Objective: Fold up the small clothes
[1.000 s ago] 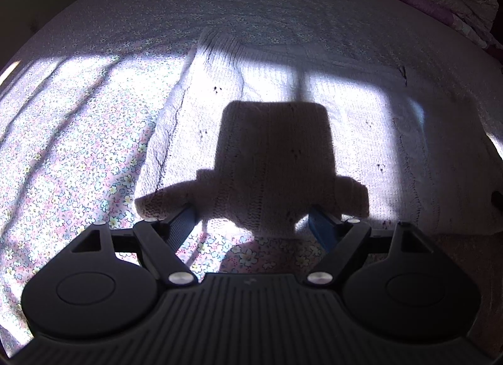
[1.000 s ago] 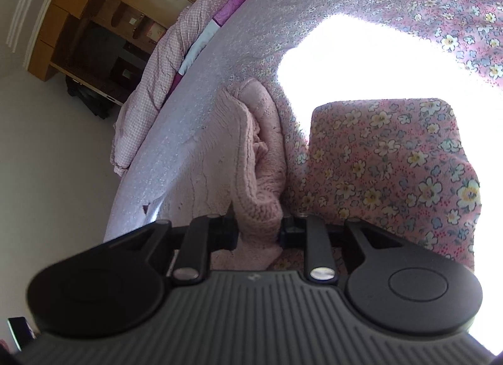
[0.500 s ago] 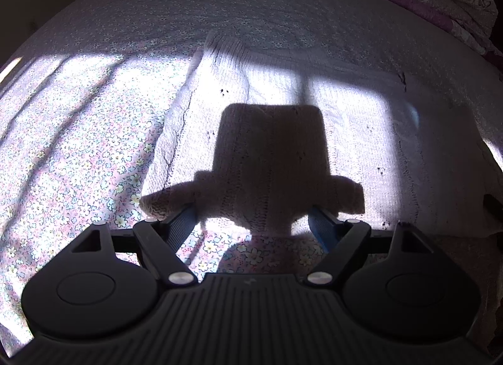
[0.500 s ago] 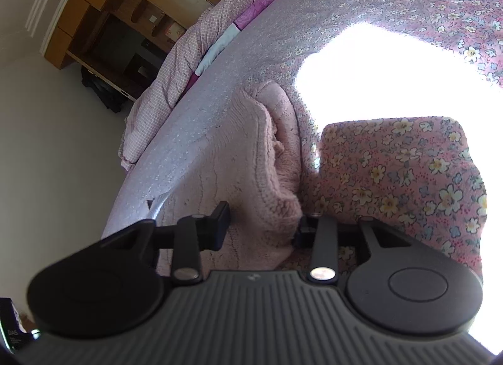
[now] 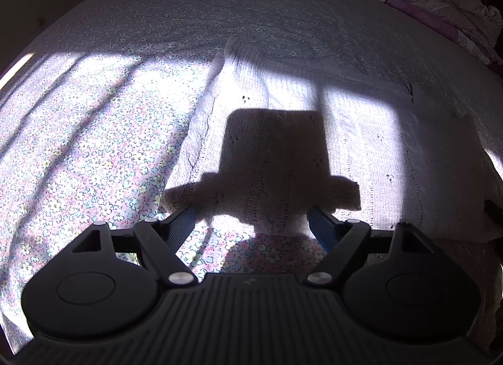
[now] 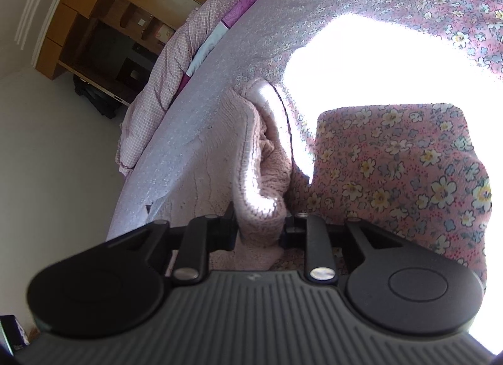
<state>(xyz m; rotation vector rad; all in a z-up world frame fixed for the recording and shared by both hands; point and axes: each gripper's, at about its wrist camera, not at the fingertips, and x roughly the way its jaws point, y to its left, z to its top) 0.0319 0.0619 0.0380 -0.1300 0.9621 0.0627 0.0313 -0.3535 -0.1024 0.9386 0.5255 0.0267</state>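
Observation:
A small pink knitted garment [image 5: 361, 132] lies spread on the floral bedsheet [image 5: 78, 151]. In the left wrist view my left gripper [image 5: 251, 223] is open, its fingers on either side of the garment's near edge, just above the sheet. The gripper's shadow falls on the knit. In the right wrist view my right gripper [image 6: 259, 230] holds a bunched fold of the same pink garment [image 6: 257, 176] between its fingers, lifted off the sheet.
A rumpled checked quilt with a purple band [image 5: 440, 3] lies along the far side of the bed, and shows in the right wrist view [image 6: 176, 60]. A wooden cabinet [image 6: 125, 13] stands beyond the bed. Bright sunlight patches cross the sheet [image 6: 393, 60].
The right gripper opened around the fold half a second ago and has closed on it again. The left gripper has stayed open and drawn back slightly from the garment.

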